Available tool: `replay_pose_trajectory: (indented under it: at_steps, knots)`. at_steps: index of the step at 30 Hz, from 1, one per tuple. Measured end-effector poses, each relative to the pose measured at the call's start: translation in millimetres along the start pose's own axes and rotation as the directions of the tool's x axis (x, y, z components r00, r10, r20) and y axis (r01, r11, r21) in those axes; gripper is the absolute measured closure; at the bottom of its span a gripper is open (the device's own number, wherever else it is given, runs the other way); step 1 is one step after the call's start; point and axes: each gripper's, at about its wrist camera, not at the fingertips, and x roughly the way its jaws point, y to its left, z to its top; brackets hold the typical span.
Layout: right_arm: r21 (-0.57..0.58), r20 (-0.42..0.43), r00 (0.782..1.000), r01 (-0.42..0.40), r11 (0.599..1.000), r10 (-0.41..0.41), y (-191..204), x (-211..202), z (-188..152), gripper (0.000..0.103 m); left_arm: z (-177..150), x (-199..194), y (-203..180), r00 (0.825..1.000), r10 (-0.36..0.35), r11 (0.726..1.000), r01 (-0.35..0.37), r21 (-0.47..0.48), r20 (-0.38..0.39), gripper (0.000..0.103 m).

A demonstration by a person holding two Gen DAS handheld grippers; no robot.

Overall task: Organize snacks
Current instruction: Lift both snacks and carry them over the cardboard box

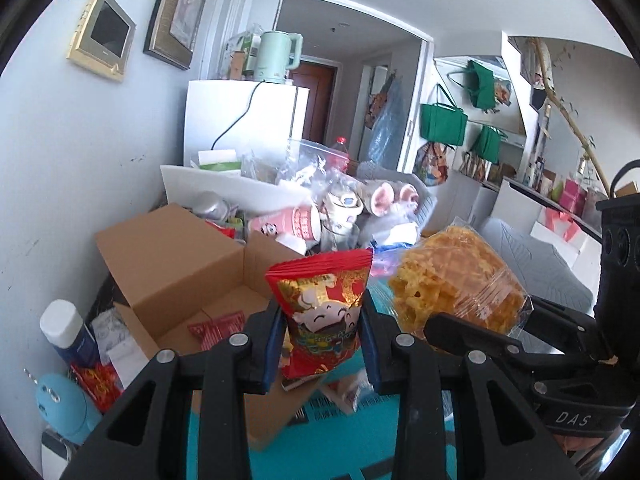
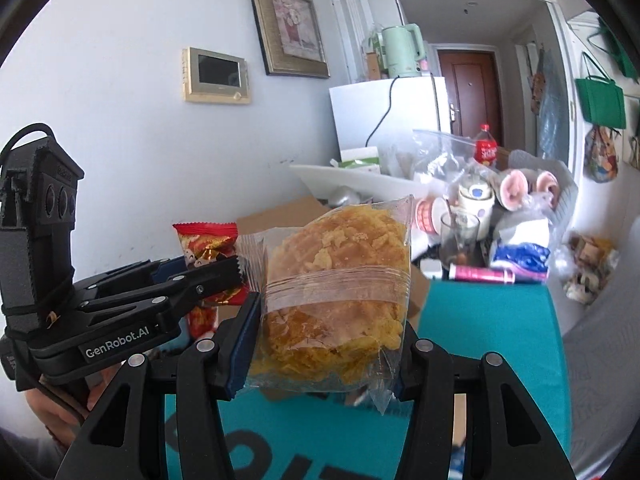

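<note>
Standing open behind and to the left of both held snacks, the cardboard box (image 1: 188,276) is the largest thing that matters here, and every place below is given from it. A red packet already lies on its floor, so I judge it to be the sorting bin.

To the right of the box and above its rim, the clear bag of golden crisp pastry (image 2: 336,296) hangs in the right gripper (image 2: 324,344). Its jaws are closed on the bag's lower half, one pad at each side of the film. The bag looks light but bulky, and the pastry is flaky and would crush easily; crumbs show inside. The film is slick and crinkled, so a hold on the pastry body, as now, seems safer than one on the empty sealed edge, provided the squeeze stays gentle.

Between that bag and the box, just over the box's near right corner, the small red snack packet (image 1: 322,316) stands upright in the left gripper (image 1: 322,344). These jaws are closed on it too, pinching its lower middle. It is puffed, glossy foil, very light and soft, likely to slip or tilt if held only at the crimped top; the mid-body pinch looks sound.

Both snacks are in the air, apart from each other and clear of the teal tabletop (image 2: 500,340).
</note>
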Motion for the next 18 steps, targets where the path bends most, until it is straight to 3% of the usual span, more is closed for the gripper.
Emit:
replay_pose_trajectory:
  at_steps: [10, 18]
  knots:
    - [-0.018, 0.009, 0.999, -0.035, 0.999, 0.035, -8.8, 75.7, 43.9, 0.050, 35.1, 56.6, 50.4, 0.993, 0.116, 0.992, -0.114, -0.058, 0.022, 0.070]
    - [-0.053, -0.057, 0.996, -0.067, 0.996, 0.064, -8.3, 147.2, 47.4, 0.050, 25.4, 107.3, 86.6, 0.970, 0.233, 0.969, -0.237, -0.072, -0.063, 0.070]
